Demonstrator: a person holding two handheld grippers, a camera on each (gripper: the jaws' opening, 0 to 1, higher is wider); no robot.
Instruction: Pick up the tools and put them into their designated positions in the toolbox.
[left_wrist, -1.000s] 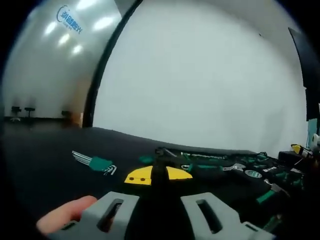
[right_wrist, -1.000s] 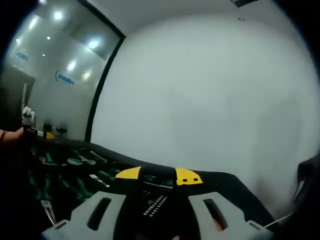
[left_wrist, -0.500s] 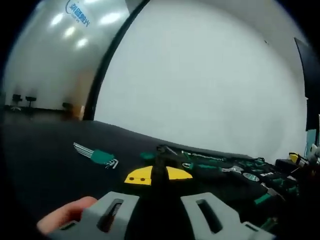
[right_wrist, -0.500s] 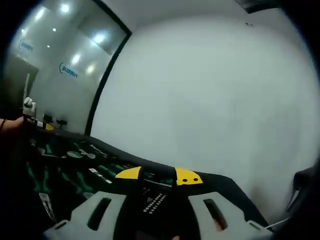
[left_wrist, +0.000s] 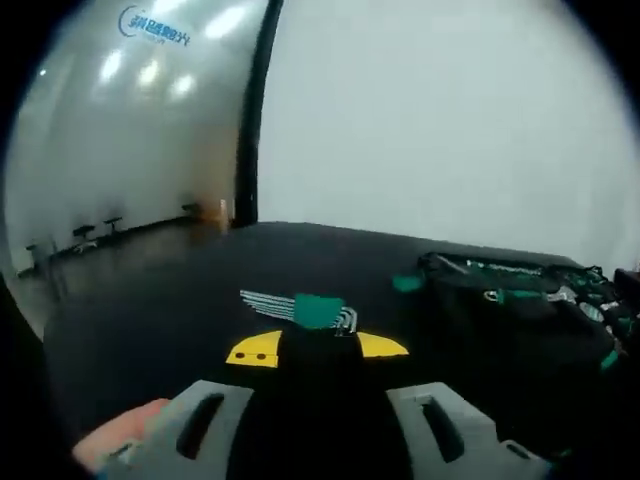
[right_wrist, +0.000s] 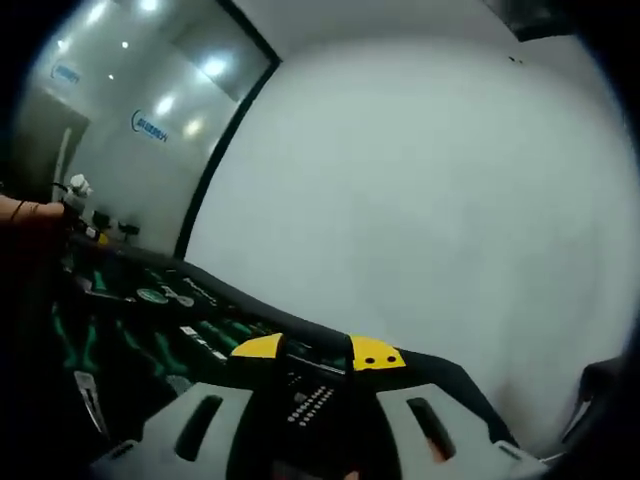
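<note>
Two grey slotted tools (left_wrist: 318, 350) (right_wrist: 315, 355), spread, above green-handled hex keys (left_wrist: 300, 310).

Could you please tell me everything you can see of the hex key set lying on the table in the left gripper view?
The hex key set is a fan of thin, silvery, metal-looking keys held in a green holder that looks like plastic. The long ends splay out to the left of the holder; short bent ends poke out on its right. It lies flat on the black table, apart from the open toolbox to its right, just beyond the left tool. Nothing grips it.
</note>
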